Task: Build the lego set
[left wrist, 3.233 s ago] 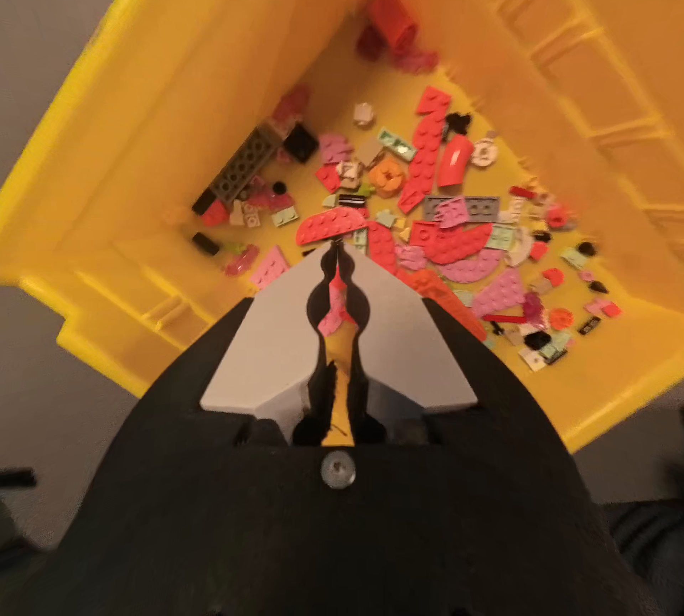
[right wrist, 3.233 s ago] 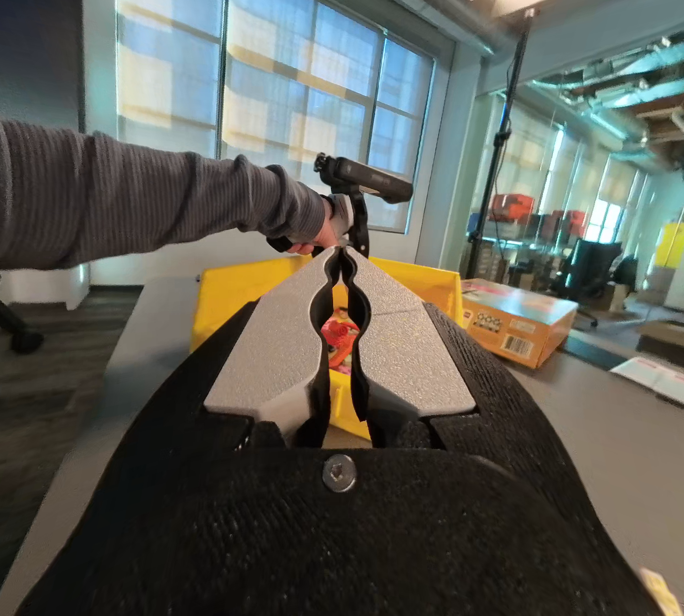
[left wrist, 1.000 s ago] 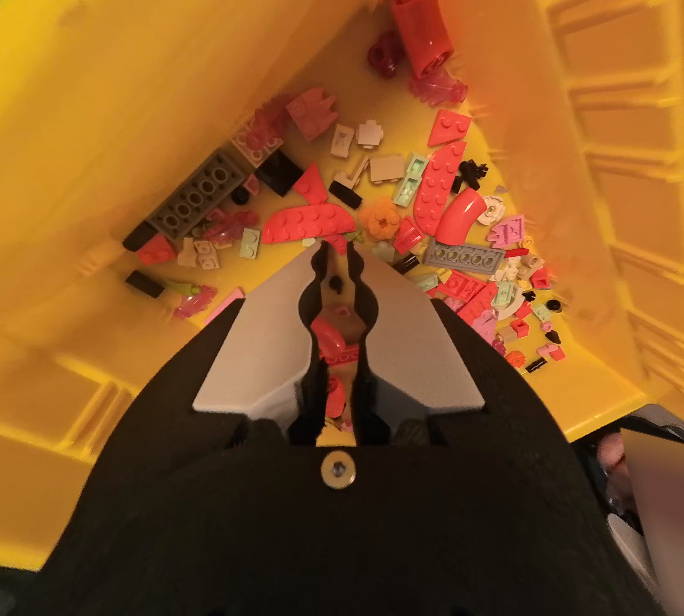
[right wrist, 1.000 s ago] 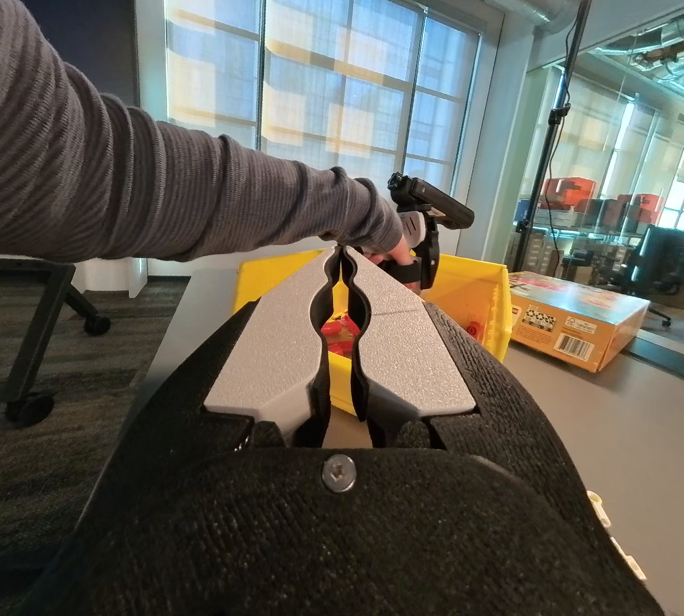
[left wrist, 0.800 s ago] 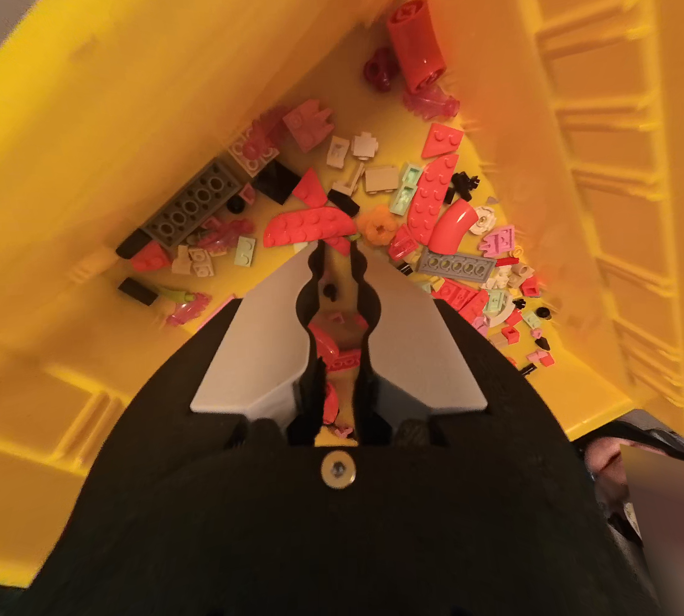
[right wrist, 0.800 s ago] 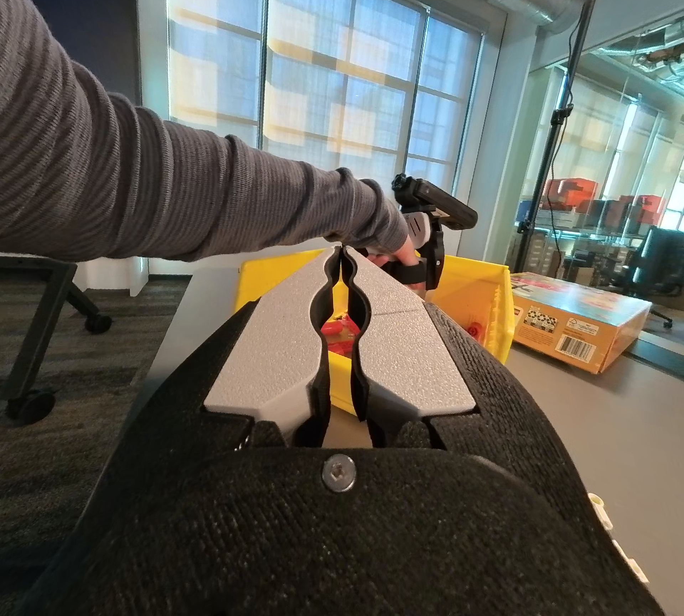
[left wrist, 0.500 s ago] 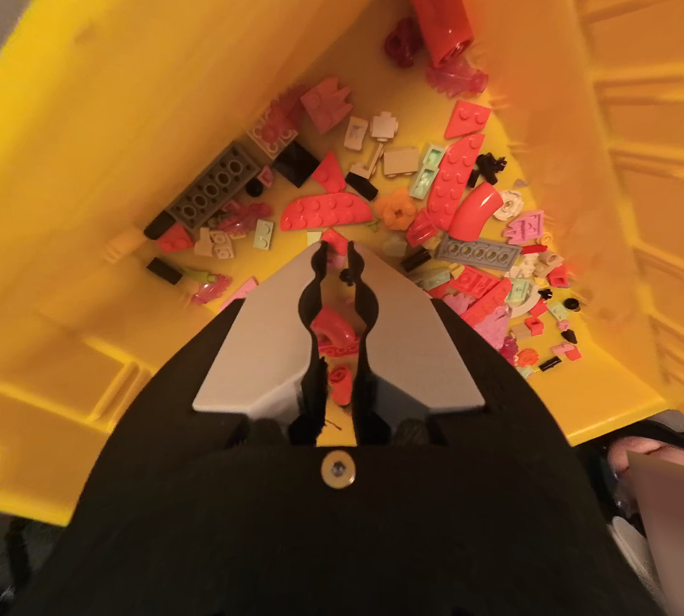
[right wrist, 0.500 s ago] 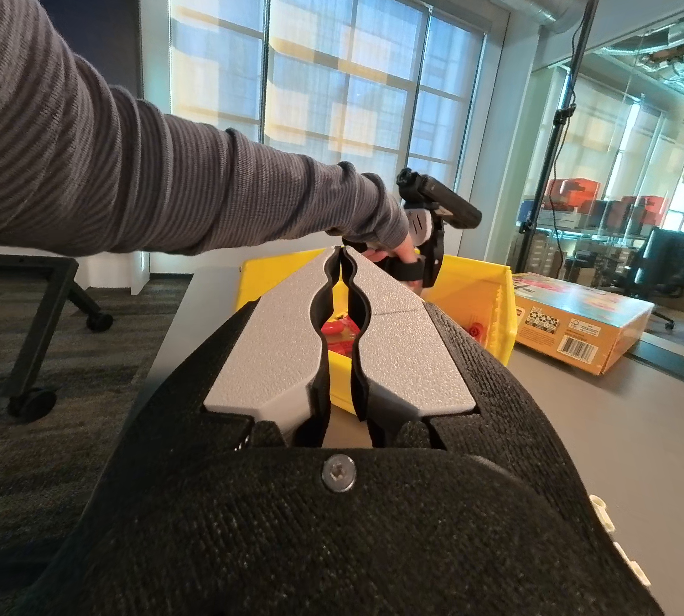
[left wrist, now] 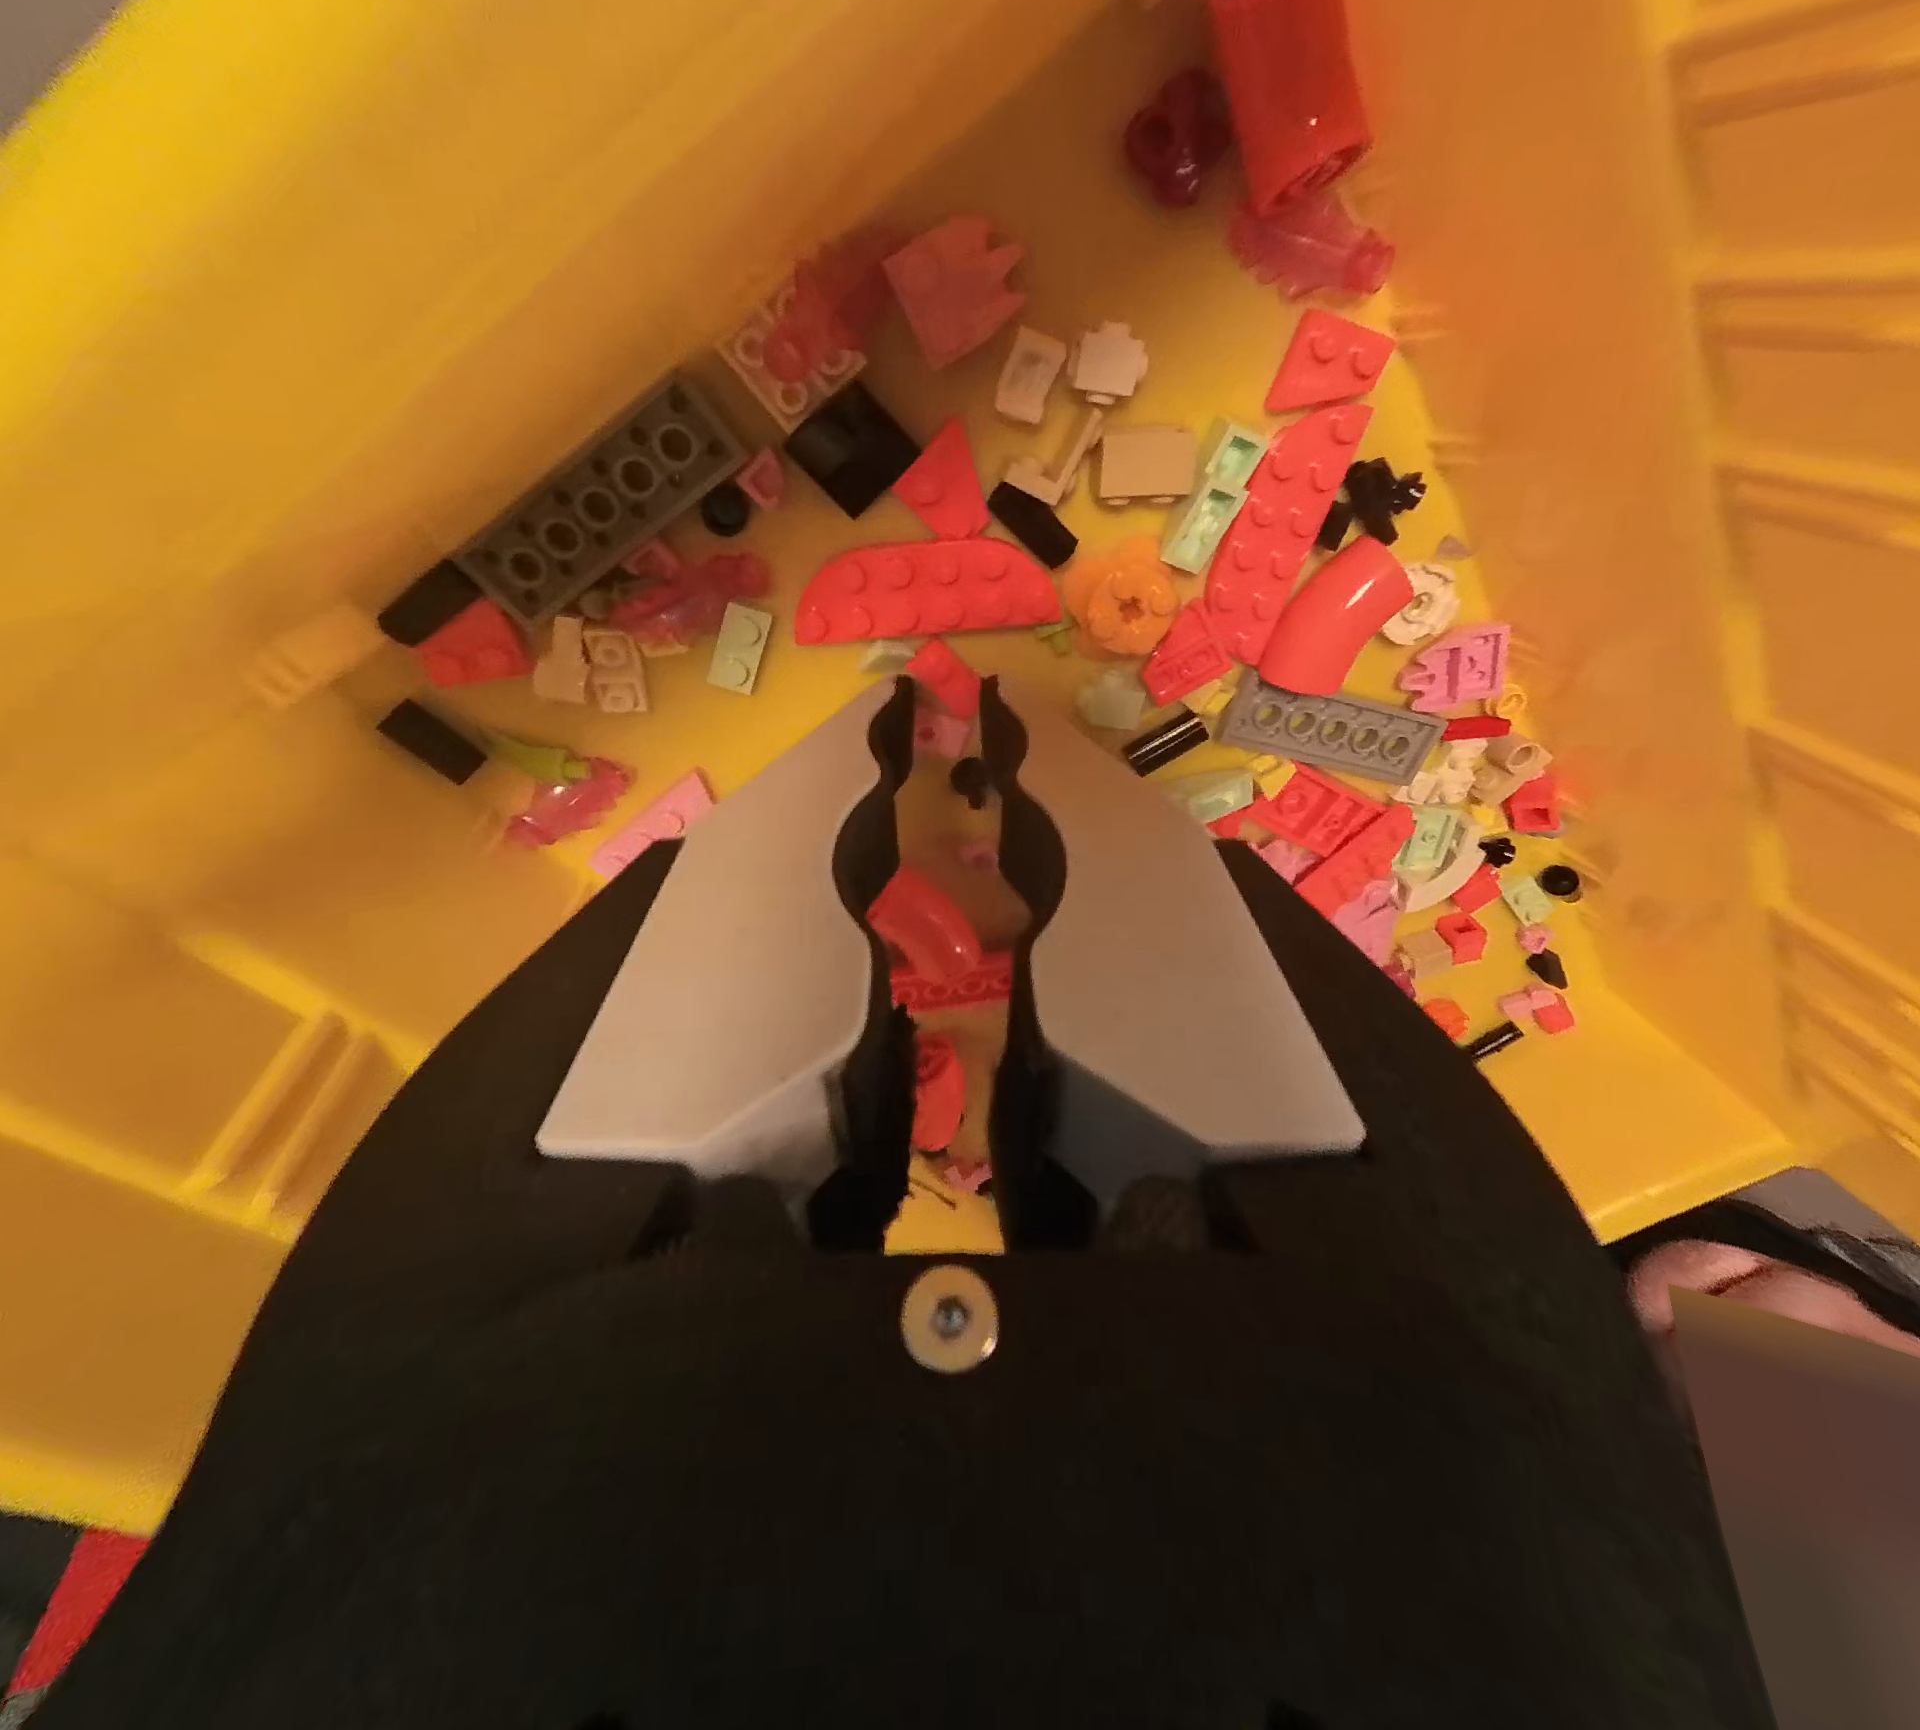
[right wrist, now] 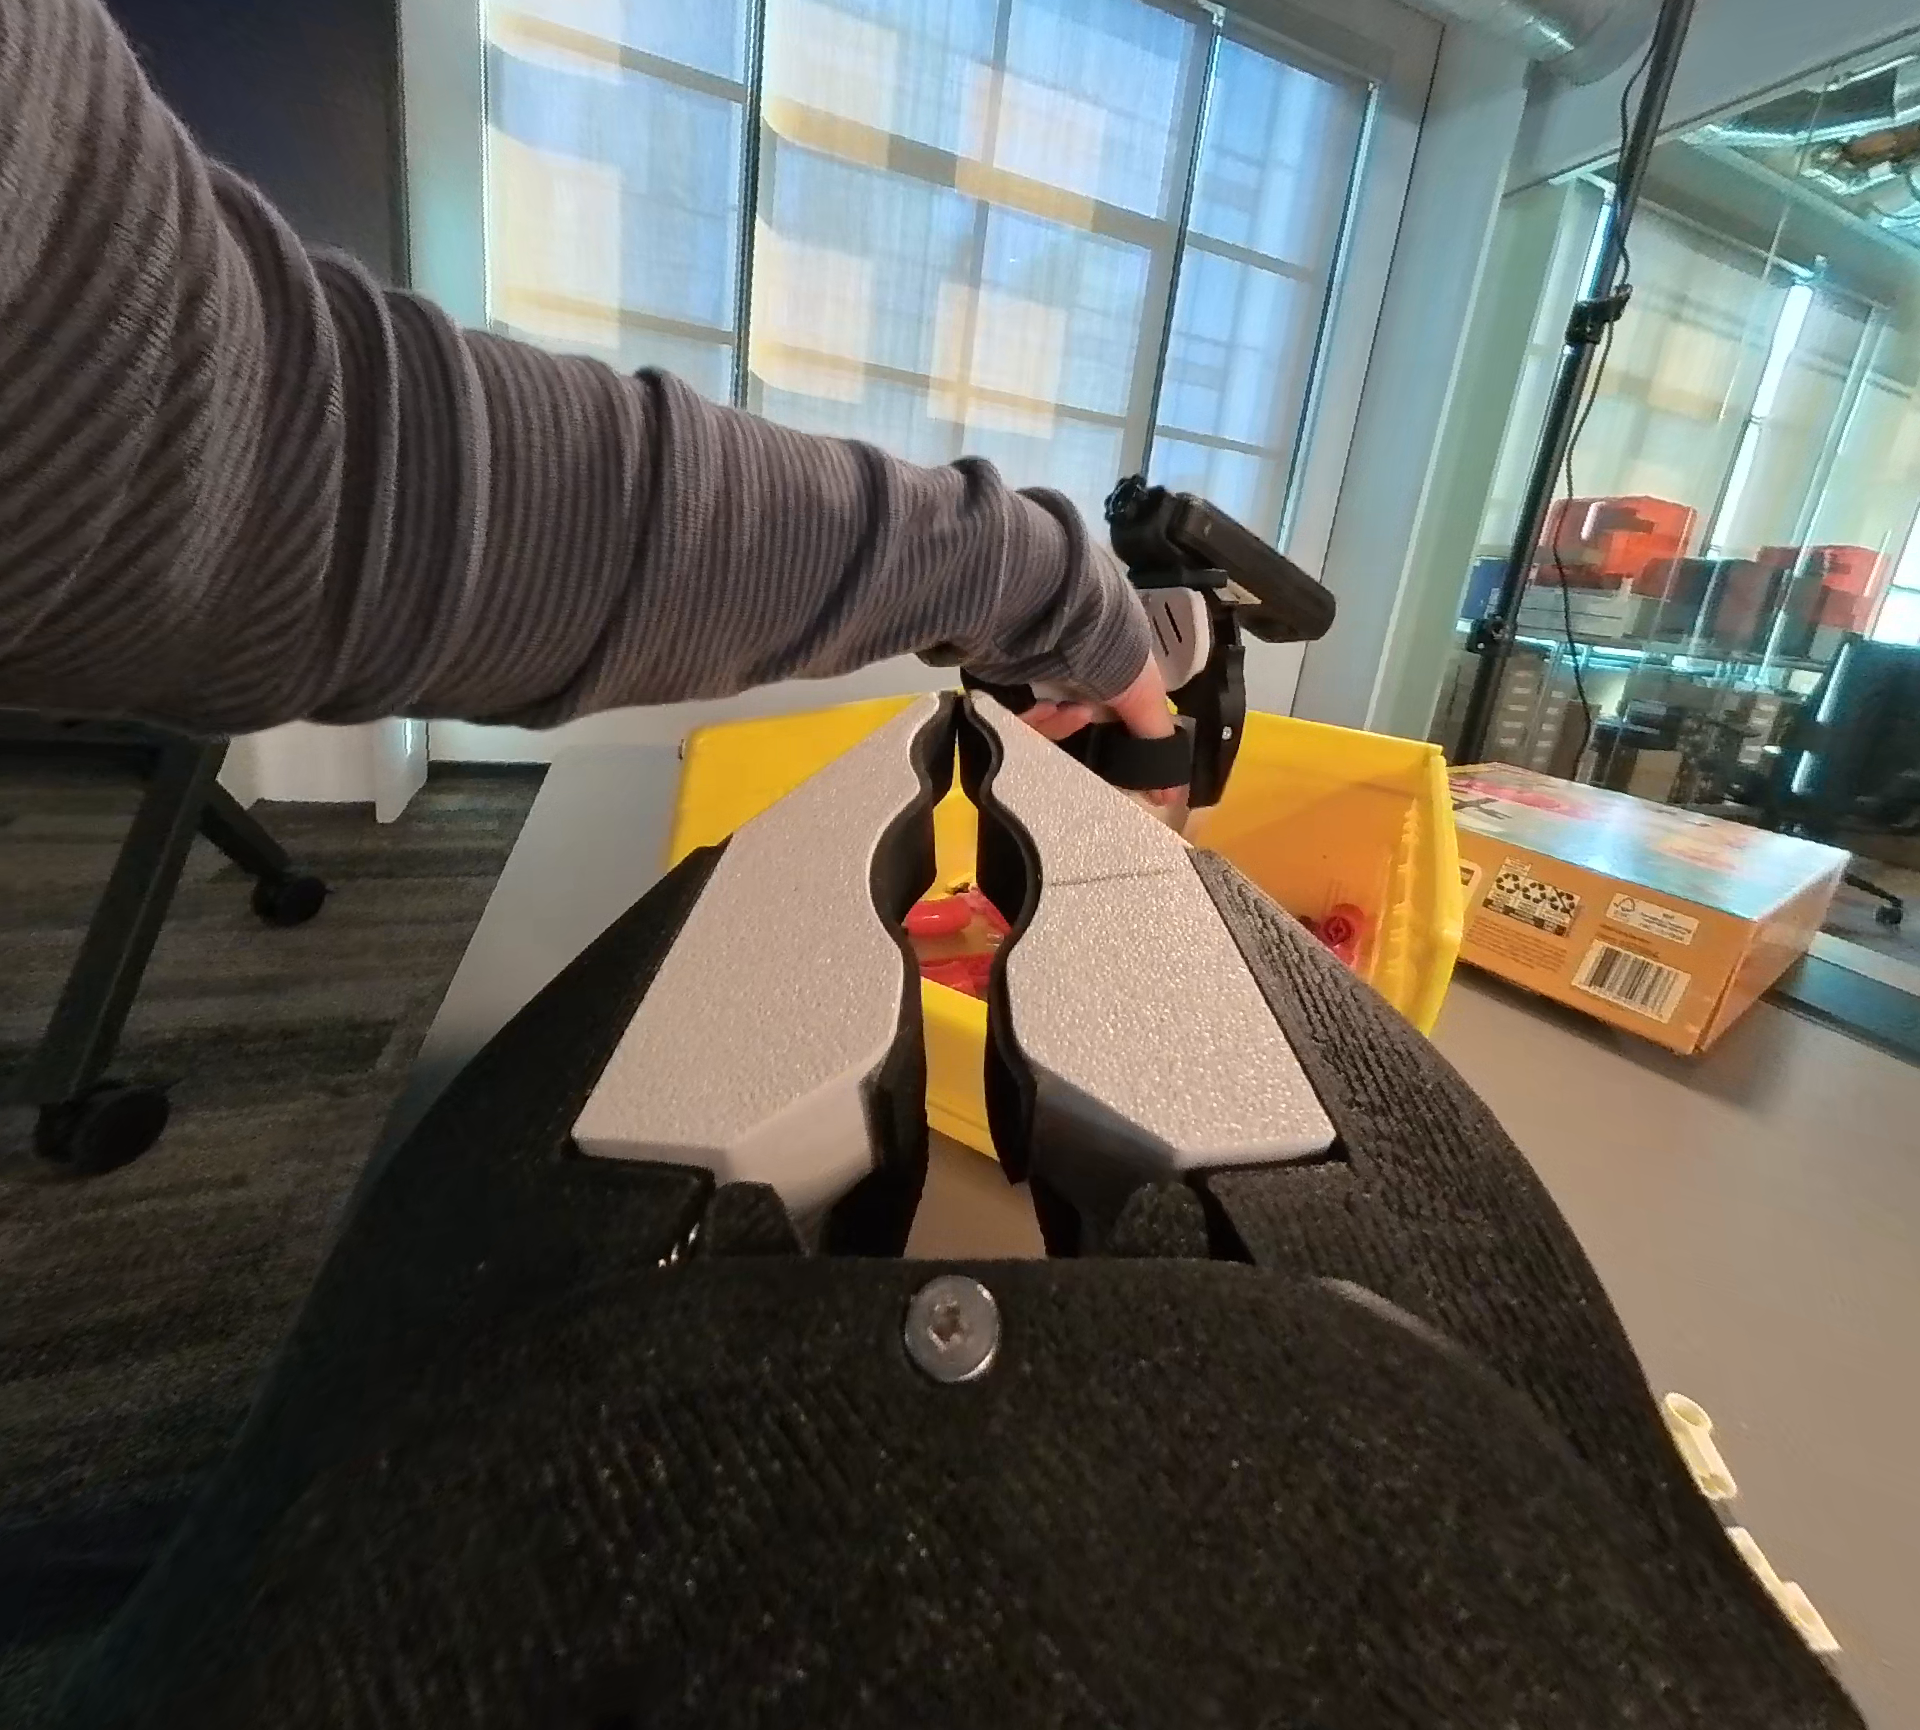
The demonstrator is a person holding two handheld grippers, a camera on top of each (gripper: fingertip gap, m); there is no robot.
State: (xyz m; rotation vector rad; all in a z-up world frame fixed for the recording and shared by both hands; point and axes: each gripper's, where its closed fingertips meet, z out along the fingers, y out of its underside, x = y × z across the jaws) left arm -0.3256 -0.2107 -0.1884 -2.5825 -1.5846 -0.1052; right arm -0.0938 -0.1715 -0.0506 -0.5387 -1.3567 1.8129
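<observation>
My left gripper [left wrist: 943, 693] reaches down into a yellow bin [left wrist: 520, 174] above a litter of loose bricks. Its jaws stand a little apart with a small red brick [left wrist: 943, 674] between the fingertips, and both tips touch it. A red half-round plate [left wrist: 925, 589] lies just beyond it. A grey plate with holes [left wrist: 1330, 735] lies to the right. My right gripper [right wrist: 956, 704] is shut and empty, held over the table in front of the bin [right wrist: 1351, 807]. In the right wrist view a hand in a grey striped sleeve [right wrist: 623, 558] holds the left gripper [right wrist: 1195, 724] in the bin; its fingers are hidden there.
A red cylinder [left wrist: 1288, 59] lies in the bin's far corner and a dark grey brick with holes [left wrist: 603, 517] by its left wall. An orange box [right wrist: 1621, 922] lies on the grey table right of the bin. A light stand [right wrist: 1600, 330] rises behind it. Chair legs [right wrist: 156, 901] stand at left. There is about 25 cm between the tips of the two grippers. To reach the red cylinder [left wrist: 1288, 59] in a straight line is about 10 cm for my left fingers, about 30 cm for my right.
My left gripper has gone lower into the bin and drifted over the bricks. The small red brick has stayed at its fingertips throughout. My right gripper has stayed shut and nearly still.
</observation>
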